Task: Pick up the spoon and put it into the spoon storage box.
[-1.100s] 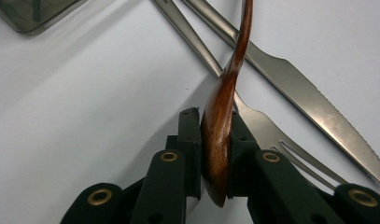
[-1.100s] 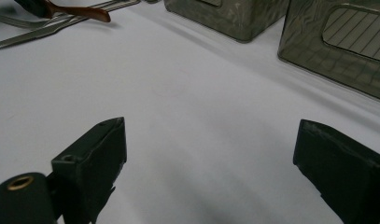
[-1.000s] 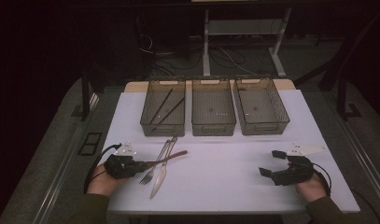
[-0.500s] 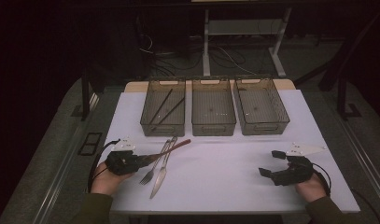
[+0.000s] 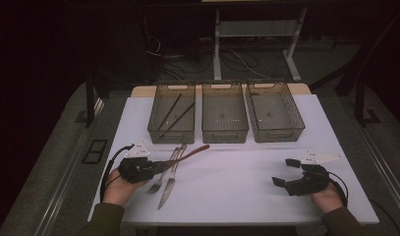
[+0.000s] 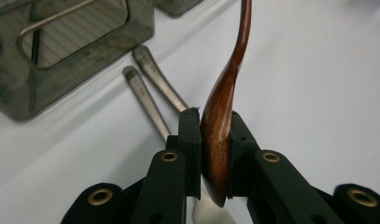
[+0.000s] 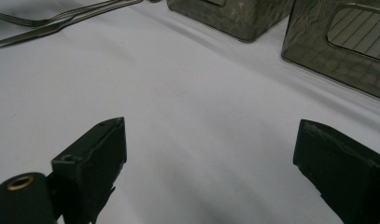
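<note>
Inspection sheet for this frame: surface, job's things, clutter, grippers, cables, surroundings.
Surface: white table top, evenly lit, no spills seen.
Job's things: wooden spoon clamped at its bowl end, handle pointing toward the bins; fork and knife lie side by side on the table; three grey bins in a row at the far edge, the left bin holding dark sticks.
Clutter: nothing seen.
Grippers: left gripper shut on the spoon; right gripper open, jaws wide, holding nothing.
Cables: black cable loops from the left gripper.
Surroundings: dark room, floor cables and a white frame behind the table.
</note>
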A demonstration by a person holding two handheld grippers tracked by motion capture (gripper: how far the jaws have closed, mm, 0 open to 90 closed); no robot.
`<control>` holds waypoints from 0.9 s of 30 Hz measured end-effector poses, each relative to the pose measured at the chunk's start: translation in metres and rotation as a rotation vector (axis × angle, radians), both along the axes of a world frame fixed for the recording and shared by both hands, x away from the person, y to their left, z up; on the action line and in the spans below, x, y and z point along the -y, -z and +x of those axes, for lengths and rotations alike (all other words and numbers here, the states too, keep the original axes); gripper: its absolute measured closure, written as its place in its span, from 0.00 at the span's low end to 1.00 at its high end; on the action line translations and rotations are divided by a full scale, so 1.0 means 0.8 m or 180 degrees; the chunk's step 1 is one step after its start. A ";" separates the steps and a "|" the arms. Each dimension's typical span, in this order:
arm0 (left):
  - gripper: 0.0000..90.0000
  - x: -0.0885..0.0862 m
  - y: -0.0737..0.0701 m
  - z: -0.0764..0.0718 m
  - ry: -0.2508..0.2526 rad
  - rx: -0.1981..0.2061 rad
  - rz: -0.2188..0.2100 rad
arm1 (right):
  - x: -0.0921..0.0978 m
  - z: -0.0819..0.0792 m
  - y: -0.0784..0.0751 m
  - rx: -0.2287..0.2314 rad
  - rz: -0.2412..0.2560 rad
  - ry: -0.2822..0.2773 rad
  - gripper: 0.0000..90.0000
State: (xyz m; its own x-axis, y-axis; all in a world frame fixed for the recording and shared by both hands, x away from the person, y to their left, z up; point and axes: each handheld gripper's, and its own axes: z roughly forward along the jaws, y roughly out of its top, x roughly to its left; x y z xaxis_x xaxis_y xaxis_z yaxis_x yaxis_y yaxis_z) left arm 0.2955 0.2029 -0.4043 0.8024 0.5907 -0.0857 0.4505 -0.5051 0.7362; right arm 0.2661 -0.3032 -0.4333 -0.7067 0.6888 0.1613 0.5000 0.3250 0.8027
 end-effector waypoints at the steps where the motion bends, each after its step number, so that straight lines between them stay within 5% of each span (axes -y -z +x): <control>1: 0.88 0.002 -0.001 0.000 0.0005 0.0007 -0.0005 | 0.000 0.000 0.000 0.0002 0.0002 -0.0001 0.10; 27: 0.88 0.037 -0.017 0.015 0.0035 0.0032 -0.0282 | -0.014 0.005 0.007 0.0048 0.0043 -0.0137 0.10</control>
